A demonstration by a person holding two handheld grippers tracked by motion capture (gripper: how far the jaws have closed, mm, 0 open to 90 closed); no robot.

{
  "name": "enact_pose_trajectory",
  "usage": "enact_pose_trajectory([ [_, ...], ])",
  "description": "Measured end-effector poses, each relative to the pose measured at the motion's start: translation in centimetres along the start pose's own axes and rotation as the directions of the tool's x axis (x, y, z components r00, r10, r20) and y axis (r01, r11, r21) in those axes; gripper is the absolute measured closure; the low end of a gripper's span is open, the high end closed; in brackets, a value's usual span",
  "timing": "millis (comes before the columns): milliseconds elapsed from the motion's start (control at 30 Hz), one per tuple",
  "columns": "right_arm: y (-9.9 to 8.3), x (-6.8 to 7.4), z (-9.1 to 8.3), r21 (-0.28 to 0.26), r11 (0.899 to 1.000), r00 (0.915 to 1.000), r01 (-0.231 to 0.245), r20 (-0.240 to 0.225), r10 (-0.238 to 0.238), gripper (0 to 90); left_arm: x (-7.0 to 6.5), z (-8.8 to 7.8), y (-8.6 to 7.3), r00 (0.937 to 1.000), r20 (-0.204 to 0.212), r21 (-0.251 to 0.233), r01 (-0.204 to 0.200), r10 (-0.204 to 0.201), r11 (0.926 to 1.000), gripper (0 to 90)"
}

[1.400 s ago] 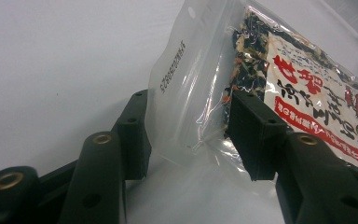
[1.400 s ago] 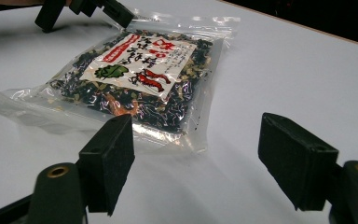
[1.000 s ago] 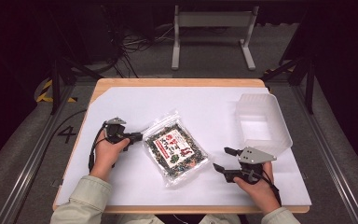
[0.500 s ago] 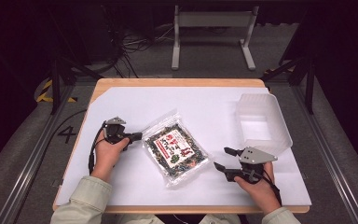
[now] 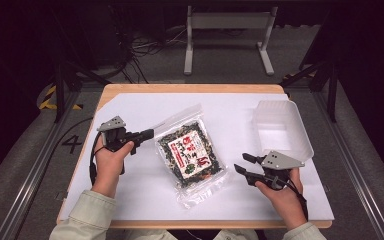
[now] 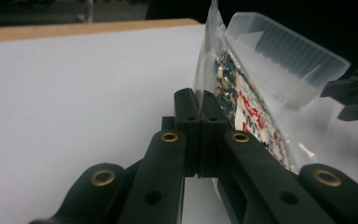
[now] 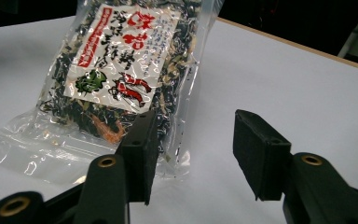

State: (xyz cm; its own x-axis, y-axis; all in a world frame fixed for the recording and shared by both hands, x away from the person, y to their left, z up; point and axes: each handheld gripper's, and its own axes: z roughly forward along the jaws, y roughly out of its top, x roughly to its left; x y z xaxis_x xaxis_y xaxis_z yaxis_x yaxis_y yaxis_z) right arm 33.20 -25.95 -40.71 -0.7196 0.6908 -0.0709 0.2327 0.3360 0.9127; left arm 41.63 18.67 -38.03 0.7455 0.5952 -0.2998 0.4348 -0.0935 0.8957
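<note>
The left gripper [image 5: 149, 133] pinches the left edge of the seaweed packet [image 5: 190, 152] at mid-desk. The right gripper [image 5: 243, 163], jaws apart and just closing, waits right of it; a clear tray [image 5: 281, 127] sits far right.

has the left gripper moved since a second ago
Yes. The left gripper, shut on the snack bag's edge, has risen, tilting that side up off the white table.
</note>
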Motion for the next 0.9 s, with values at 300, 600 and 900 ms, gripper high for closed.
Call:
enact_pose_trajectory([
  [300,1.7,0.2,0.1,-0.002,0.999,0.999,-0.045,-0.009,0.045,40.5,-3.4,-1.1,1.9,0.9925,0.062,-0.067,-0.101,0.105,0.9926,89.5],
  [600,2.9,0.3,0.1,-0.023,0.999,0.9981,-0.049,-0.039,0.048,37.8,-7.2,-2.6,3.6,0.9712,0.077,-0.144,-0.213,0.225,0.9664,89.6],
  [900,4.0,0.7,0.4,-0.044,0.999,0.9973,-0.018,-0.072,0.015,34.9,-9.8,-3.8,4.5,0.945,0.078,-0.204,-0.297,0.318,0.933,89.7],
])
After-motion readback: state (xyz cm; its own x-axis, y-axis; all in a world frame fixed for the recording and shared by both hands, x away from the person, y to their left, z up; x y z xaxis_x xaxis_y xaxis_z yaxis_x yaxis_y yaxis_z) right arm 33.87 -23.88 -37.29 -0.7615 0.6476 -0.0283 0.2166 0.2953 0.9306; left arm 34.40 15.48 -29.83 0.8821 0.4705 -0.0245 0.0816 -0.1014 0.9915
